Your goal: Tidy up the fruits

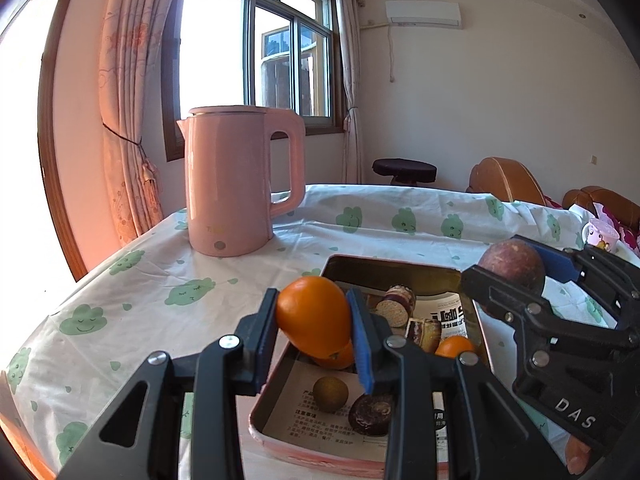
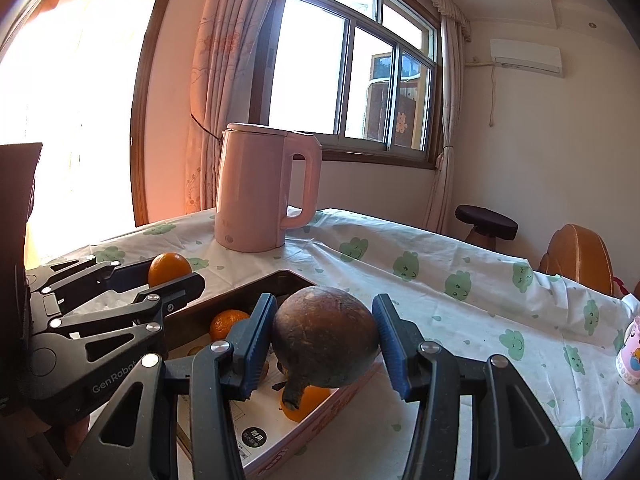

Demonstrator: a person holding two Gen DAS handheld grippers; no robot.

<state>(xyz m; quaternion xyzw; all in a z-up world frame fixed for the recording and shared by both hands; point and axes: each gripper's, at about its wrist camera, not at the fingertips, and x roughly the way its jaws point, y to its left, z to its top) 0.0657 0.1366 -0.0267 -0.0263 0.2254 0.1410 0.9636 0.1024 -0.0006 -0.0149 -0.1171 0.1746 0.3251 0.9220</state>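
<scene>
Left wrist: orange (image 1: 314, 316) in jaws above tray rim (image 1: 394, 263)

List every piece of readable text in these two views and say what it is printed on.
"DAS": on the right gripper body, seen from the left wrist.
"GenRobot", last letter cut off: on the left gripper body, seen from the right wrist.
Printed paper lining the box: Chinese characters, too small to read.
Pink kettle: faint logo, unreadable.

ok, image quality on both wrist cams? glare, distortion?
Left wrist: window and left edge blown out, strong fisheye bend, orange in the left gripper sharp. Right wrist: same blowout at left, pink kettle backlit, brown fruit dim but readable.
</scene>
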